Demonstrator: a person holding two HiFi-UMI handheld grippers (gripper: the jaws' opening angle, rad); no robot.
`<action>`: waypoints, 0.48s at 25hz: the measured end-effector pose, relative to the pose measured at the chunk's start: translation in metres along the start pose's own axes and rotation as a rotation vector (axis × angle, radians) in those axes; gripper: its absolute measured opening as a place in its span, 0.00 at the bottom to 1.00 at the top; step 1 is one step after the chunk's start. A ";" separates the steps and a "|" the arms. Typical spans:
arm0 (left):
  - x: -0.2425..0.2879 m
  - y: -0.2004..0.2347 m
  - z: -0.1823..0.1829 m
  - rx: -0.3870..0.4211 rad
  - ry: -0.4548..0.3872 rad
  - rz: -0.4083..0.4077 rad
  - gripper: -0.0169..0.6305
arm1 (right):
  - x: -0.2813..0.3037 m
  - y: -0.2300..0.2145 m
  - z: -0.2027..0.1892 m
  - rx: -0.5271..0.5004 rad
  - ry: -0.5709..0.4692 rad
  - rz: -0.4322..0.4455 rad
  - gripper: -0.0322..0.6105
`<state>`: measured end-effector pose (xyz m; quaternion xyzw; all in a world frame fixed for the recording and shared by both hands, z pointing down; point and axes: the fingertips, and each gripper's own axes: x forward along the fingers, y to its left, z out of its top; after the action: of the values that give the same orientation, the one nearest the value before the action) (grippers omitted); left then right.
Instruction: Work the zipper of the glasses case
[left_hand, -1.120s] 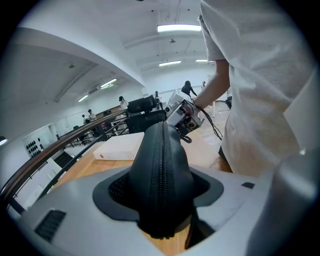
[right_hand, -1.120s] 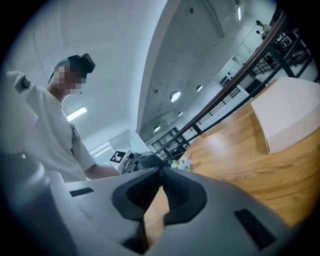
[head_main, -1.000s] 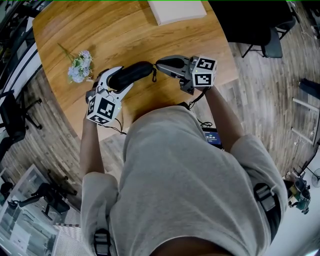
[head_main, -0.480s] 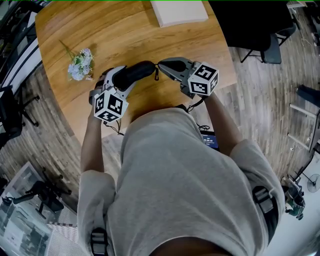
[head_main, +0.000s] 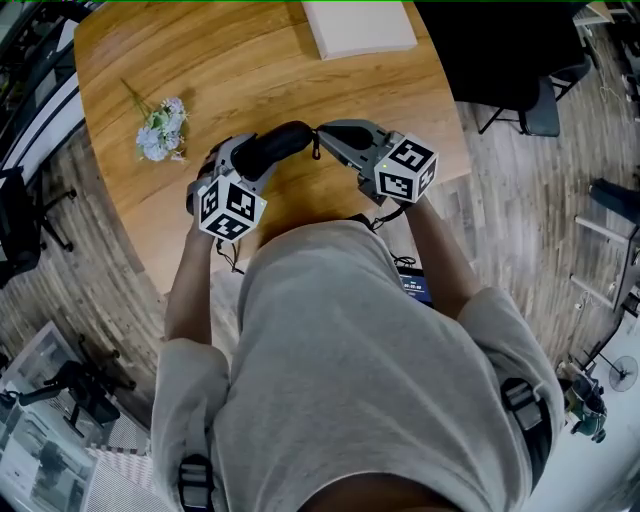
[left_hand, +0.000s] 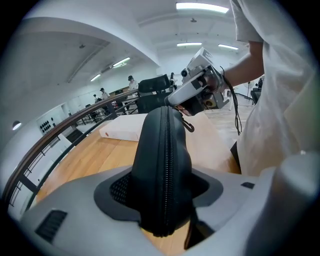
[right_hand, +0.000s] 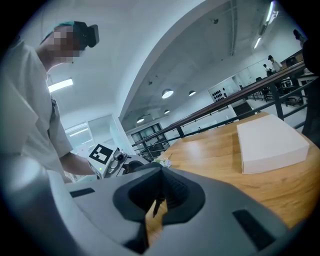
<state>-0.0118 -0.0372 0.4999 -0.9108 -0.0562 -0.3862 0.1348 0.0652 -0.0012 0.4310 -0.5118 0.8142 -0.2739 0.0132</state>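
Now the wooden table (head_main: 130, 70) looks the same as a second ago, and the white box (head_main: 358, 24) and the flowers (head_main: 160, 128) on it have not moved. What changed is that both my hands came a little nearer to my body, and the black glasses case (head_main: 272, 147) came with them, over the near part of the table. My left gripper (head_main: 243, 160) clamps one end of the case between its wide jaws. My right gripper (head_main: 322, 133) is fully clenched at the other end, and I judge it pinches the zipper pull (right_hand: 156, 206). The zipper (left_hand: 165, 170) looks closed along its visible length, so the pulling can begin, I think.
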 end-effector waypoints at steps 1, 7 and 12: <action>0.001 0.000 0.000 -0.003 0.004 -0.002 0.44 | 0.000 0.001 0.000 0.004 -0.002 0.002 0.09; 0.005 0.001 -0.005 0.002 0.046 0.005 0.44 | 0.002 0.010 0.002 -0.023 0.007 -0.006 0.09; 0.009 0.002 -0.010 -0.016 0.074 0.010 0.44 | 0.005 0.020 0.009 -0.050 -0.001 -0.012 0.09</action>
<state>-0.0121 -0.0420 0.5133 -0.8972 -0.0435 -0.4194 0.1317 0.0492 -0.0027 0.4156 -0.5169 0.8177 -0.2531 -0.0010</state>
